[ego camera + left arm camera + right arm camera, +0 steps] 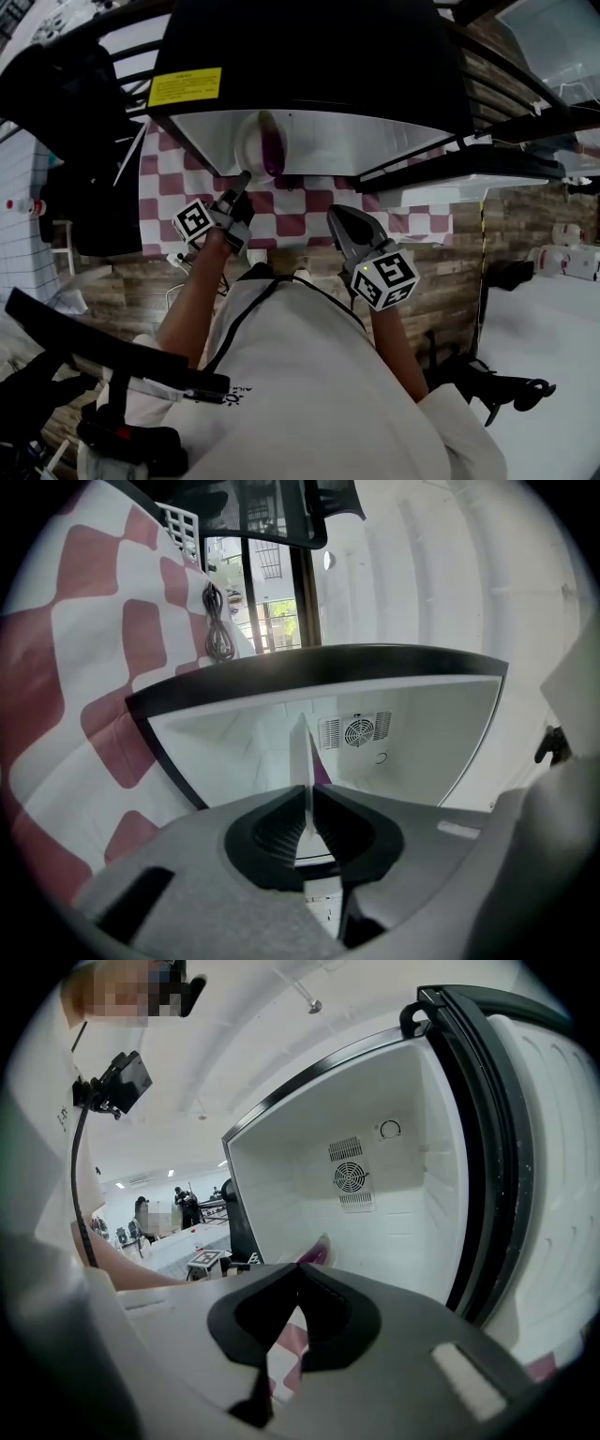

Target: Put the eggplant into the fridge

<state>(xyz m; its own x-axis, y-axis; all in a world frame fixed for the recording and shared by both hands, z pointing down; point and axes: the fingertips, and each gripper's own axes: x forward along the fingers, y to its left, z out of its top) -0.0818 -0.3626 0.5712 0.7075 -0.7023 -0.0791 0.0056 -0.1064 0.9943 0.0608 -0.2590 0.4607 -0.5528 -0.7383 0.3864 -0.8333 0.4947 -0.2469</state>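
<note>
Eggplant [271,145]: lies on a white plate [249,150], just inside the fridge [375,141] mouth, toward its left side. Left gripper [244,178] is clamped on the plate rim at the fridge opening, so plate and load move as one. Right gripper [339,217] has its jaws together on nothing, outside the fridge and in front of its opening.

My judgement: the eggplant is light, firm and glossy-skinned, so it is likely to roll or slide if I tilt the plate. The plate is stiff and breakable and is held by one edge only, so I should keep it level. If I grip the eggplant directly, I should take it at the thick middle, gently.
</note>
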